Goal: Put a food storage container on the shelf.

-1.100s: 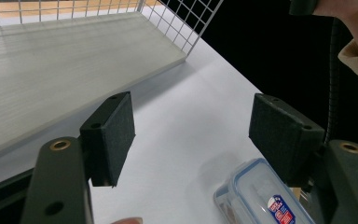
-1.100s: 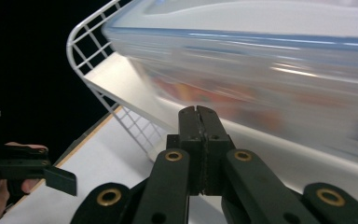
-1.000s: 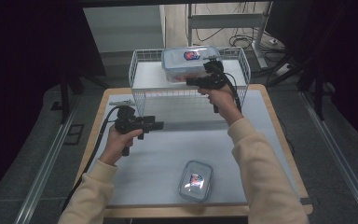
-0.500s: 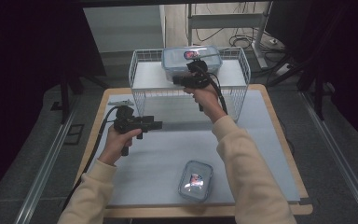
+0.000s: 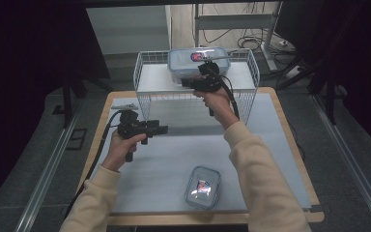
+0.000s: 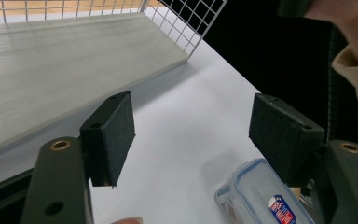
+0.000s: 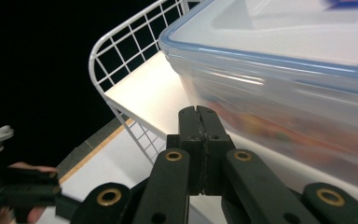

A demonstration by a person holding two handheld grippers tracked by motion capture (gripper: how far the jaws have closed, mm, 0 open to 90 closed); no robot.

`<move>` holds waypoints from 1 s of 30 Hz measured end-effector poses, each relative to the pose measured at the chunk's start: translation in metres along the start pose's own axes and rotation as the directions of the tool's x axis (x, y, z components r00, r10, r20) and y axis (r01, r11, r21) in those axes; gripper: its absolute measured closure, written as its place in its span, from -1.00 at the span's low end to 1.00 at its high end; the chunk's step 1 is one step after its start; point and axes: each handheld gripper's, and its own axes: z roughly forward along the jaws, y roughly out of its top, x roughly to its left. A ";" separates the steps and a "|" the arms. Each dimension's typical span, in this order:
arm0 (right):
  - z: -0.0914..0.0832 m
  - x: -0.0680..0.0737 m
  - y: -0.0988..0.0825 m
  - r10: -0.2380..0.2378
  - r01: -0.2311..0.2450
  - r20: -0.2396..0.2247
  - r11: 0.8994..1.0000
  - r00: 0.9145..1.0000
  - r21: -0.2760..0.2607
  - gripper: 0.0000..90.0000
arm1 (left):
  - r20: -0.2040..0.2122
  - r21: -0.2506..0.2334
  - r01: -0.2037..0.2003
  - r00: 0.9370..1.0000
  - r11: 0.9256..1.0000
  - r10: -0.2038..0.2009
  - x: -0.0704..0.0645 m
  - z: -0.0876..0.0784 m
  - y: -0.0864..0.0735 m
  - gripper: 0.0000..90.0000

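A big clear container with a blue lid stands on the white shelf inside a wire basket at the back of the table. My right gripper is shut with nothing in it and points left along the container's front wall. In the right gripper view its closed jaws lie just below the lid rim of the container; whether they touch it I cannot tell. My left gripper hovers over the table's left middle, open and empty. A small clear container lies near the front edge.
The basket's wire front rises between the table mat and the shelf. The person's right sleeve crosses the table's right half. Dark floor and cables surround the table.
The right hand has slid a little to the left along the basket's front, from the container's right end toward its middle. The left hand and both containers stayed put.
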 end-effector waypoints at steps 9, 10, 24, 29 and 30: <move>-0.071 -0.015 -0.031 0.013 -0.013 0.000 0.999 1.000 -0.032 0.99 | -0.022 0.004 0.003 1.000 1.000 -0.003 -0.002 -0.002 -0.009 -0.31; -0.076 -0.018 -0.037 0.017 -0.017 0.000 0.999 1.000 -0.032 0.99 | -0.027 0.006 0.002 1.000 1.000 -0.002 -0.002 -0.002 -0.011 -0.31; -0.121 -0.037 -0.130 0.023 -0.022 -0.017 1.000 1.000 0.012 0.99 | -0.083 0.054 -0.023 0.996 0.998 0.028 -0.012 0.008 -0.028 -0.31; -0.131 -0.042 -0.168 0.031 -0.031 -0.015 0.999 0.999 0.040 0.99 | -0.099 0.085 -0.031 0.994 0.996 0.040 -0.015 0.013 -0.037 -0.32; -0.132 -0.043 -0.173 0.031 -0.031 -0.015 0.999 0.999 0.044 0.99 | -0.100 0.090 -0.027 0.994 0.996 0.036 -0.016 0.013 -0.040 -0.32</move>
